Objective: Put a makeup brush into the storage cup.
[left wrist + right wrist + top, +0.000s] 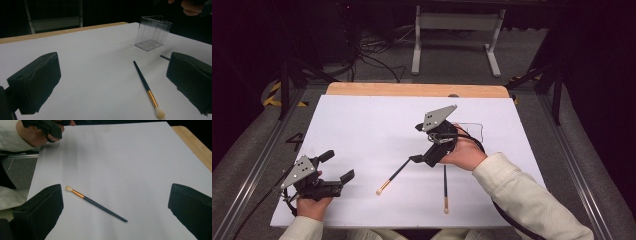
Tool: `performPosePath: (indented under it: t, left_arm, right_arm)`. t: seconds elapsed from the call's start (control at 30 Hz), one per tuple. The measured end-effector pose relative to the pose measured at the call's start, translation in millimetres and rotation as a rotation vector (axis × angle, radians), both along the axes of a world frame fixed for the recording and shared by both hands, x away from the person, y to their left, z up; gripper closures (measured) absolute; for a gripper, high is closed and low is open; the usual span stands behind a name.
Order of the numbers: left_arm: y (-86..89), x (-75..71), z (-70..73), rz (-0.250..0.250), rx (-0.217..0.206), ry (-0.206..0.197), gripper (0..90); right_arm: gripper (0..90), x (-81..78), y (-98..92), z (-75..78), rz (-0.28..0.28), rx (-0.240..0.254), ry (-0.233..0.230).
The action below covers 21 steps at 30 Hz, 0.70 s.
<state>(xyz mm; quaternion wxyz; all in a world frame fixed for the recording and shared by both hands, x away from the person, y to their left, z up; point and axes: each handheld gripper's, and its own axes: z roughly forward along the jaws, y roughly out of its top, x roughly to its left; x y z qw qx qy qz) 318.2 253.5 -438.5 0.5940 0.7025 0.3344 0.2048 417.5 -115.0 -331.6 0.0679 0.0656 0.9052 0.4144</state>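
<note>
Right tool (414, 159) jaws wide, holds nothing, over handle end of brush (393, 176) on white tabletop (362, 130). 2nd brush (445, 189) just beside. Left tool (337, 167) wide open, well apart. Clear organizer (153, 33) behind right hand.

No readable text, labels, brands or numbers anywhere on table, brushes or clear holder.
</note>
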Motion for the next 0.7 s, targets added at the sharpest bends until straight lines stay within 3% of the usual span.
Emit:
performPosePath:
  t: [0.23, 0.53, 0.7]
  left_arm:
    - [0.3, 0.1, -0.2, 0.002, -0.004, -0.001, 0.3]
    - [1.8, -1.4, 0.7, 0.008, -0.01, -0.009, 0.3]
    - [4.7, -3.6, 0.5, 0.011, -0.012, -0.004, 0.3]
  right_arm:
    - [0.6, 2.3, 11.5, 3.6, 0.016, -0.095, 0.005]
    - [0.7, 6.0, 28.0, 2.8, 0.052, -0.172, 0.006]
    - [1.3, 7.0, 40.0, -2.6, 0.075, -0.203, 0.029]
